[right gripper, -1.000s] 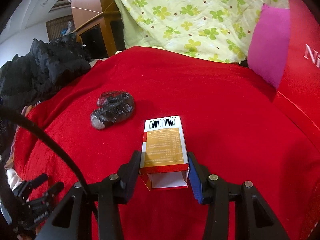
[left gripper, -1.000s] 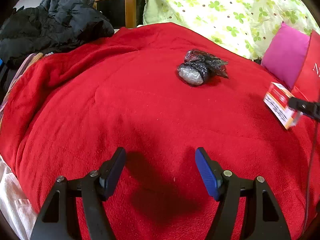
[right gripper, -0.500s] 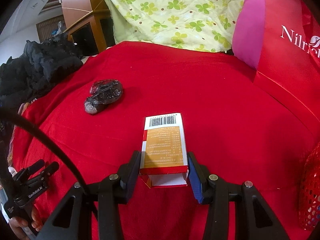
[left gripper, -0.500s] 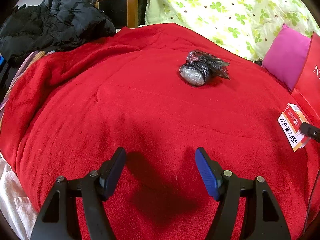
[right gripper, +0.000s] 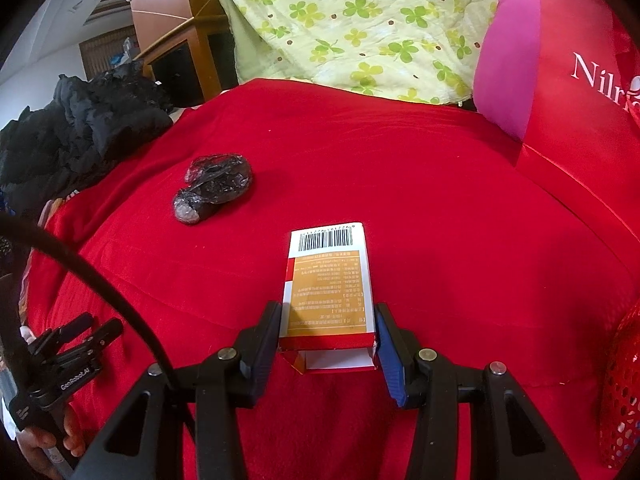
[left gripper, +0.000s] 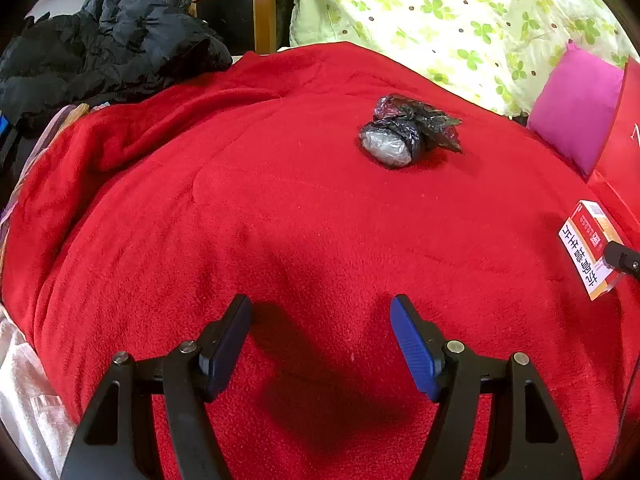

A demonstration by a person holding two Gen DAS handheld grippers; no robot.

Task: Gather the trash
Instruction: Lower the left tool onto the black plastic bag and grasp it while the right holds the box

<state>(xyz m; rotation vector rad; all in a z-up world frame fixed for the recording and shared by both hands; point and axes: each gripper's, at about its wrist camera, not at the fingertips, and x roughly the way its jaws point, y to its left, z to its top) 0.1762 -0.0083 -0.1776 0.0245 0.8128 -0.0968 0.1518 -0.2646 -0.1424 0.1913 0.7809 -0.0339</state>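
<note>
My right gripper is shut on a small orange, red and white carton with a barcode and holds it above the red blanket. The carton also shows at the right edge of the left wrist view. A crumpled black plastic bag lies on the blanket ahead of my left gripper, which is open and empty over the blanket's near part. The bag lies left of the carton in the right wrist view.
A red mesh basket stands at the far right. A red bag with white lettering and a pink cushion stand at the right. A black jacket lies at the back left. A floral quilt is behind.
My right gripper has carried the carton to the right, towards the red bag, and the red basket has come into view. My left gripper has barely moved.
</note>
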